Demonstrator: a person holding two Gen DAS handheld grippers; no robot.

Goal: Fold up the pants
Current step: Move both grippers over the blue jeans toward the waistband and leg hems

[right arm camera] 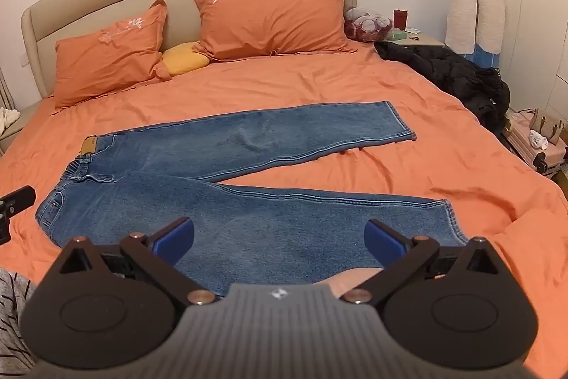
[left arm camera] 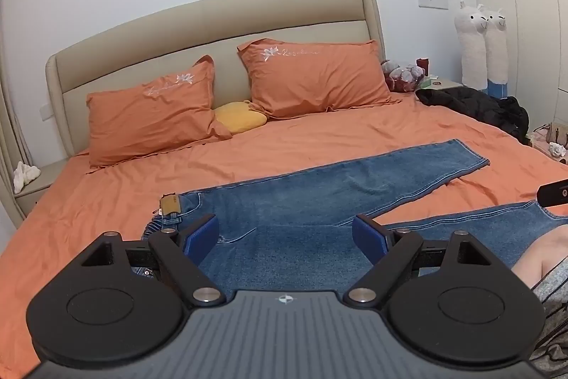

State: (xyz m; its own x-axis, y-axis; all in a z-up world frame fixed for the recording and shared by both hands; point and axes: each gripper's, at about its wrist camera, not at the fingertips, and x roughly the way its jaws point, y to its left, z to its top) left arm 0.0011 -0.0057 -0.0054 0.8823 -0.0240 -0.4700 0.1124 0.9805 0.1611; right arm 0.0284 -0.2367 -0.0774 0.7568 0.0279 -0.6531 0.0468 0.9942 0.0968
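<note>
Blue jeans [right arm camera: 220,166] lie flat on the orange bed, waist to the left with a tan patch [right arm camera: 89,144], the two legs spread in a V toward the right. The jeans also show in the left wrist view [left arm camera: 319,198]. My left gripper [left arm camera: 285,237] is open and empty, above the seat area near the waist. My right gripper [right arm camera: 278,237] is open and empty, above the near leg, left of its hem [right arm camera: 452,219]. A part of the left gripper [right arm camera: 14,201] shows at the right wrist view's left edge.
Orange bed sheet [right arm camera: 319,80] with two orange pillows [right arm camera: 269,20] and a yellow cushion [right arm camera: 184,59] at the headboard. A black jacket [right arm camera: 454,73] lies at the bed's right edge. Nightstand [right arm camera: 419,39], two llama plushes [right arm camera: 475,9] and a suitcase [right arm camera: 536,151] stand right.
</note>
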